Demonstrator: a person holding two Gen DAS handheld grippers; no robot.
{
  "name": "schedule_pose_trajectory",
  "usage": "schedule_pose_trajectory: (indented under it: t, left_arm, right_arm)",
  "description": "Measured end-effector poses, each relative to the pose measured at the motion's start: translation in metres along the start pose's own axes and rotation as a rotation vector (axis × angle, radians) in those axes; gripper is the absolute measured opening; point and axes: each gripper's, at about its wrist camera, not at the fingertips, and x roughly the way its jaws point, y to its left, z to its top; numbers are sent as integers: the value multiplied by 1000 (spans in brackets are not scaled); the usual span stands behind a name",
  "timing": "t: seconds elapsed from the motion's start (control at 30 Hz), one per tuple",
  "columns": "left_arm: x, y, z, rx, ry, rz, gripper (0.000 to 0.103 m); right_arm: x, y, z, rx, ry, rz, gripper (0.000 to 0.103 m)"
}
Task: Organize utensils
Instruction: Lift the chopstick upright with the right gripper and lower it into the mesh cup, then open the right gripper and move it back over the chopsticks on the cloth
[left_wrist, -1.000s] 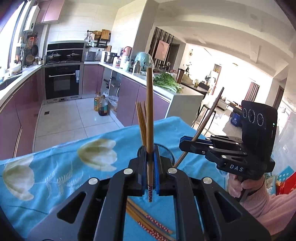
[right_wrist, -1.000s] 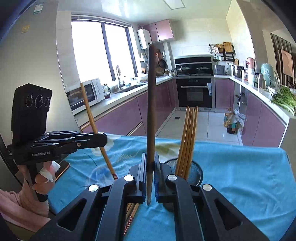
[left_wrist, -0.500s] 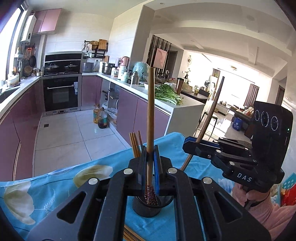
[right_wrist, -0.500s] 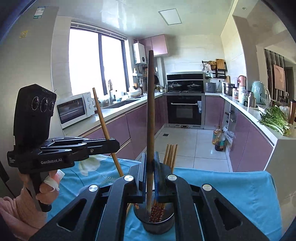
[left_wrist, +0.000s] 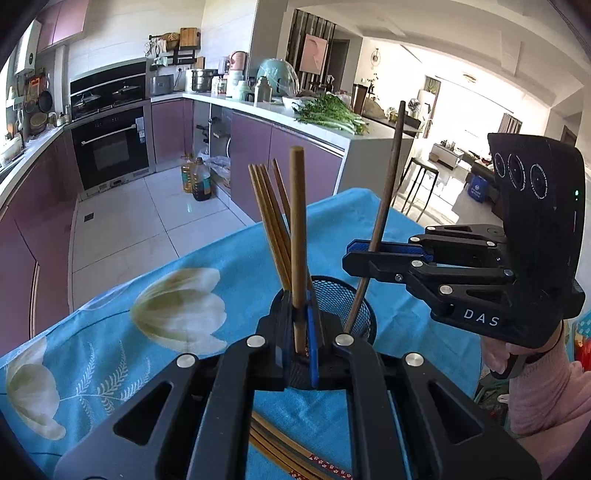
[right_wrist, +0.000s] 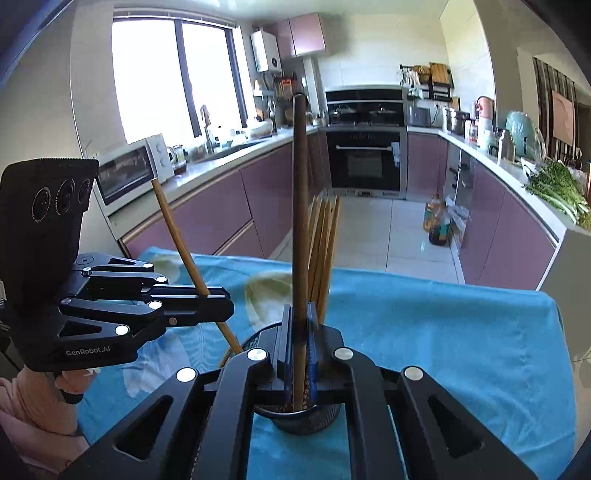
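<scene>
Black jaws on the left gripper (left_wrist: 301, 332) are clamped tight on a pale chopstick (left_wrist: 297, 236), held nearly upright with its lower end dipping into the mesh cup (left_wrist: 341, 295). Beside it, the right gripper (left_wrist: 360, 258) pinches a darker chopstick (left_wrist: 386, 206) the same way, its tip slanting down inside the cup's rim. Both sticks are hanging over the same opening, so the step in hand looks like dropping the pair in together.

From the other side, the dark chopstick (right_wrist: 300, 221) stands straight up between the right gripper's (right_wrist: 300, 354) closed jaws, and the left gripper (right_wrist: 218, 299) holds its pale stick (right_wrist: 181, 236) at a lean. A bundle of chopsticks (right_wrist: 325, 243) already stands in the cup, which sits on the blue flowered tablecloth (right_wrist: 443, 332). More chopsticks (left_wrist: 295, 454) lie flat on the cloth under the left gripper, still to be gathered.

Next, I would guess, both jaws need to open while the tips are below the rim, gently enough that neither stick knocks the bundle or tips the cup.
</scene>
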Motion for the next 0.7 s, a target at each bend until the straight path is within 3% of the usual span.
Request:
schedule_pose_trajectory:
  t: [0.37, 0.5, 0.6, 0.7]
  left_arm:
    - [17, 11, 11, -35, 25, -9, 9]
    - [17, 16, 12, -58, 25, -2, 14]
    - [10, 16, 8, -61, 2, 21, 28]
    - [-2, 15, 4, -57, -33, 47, 29]
  right_arm:
    - [24, -12, -1, 73, 33, -7, 8]
    - [23, -17, -4, 97, 21, -1, 9]
    - [15, -17, -7, 107, 3, 9, 15]
    - [5, -14, -10, 101, -16, 18, 20]
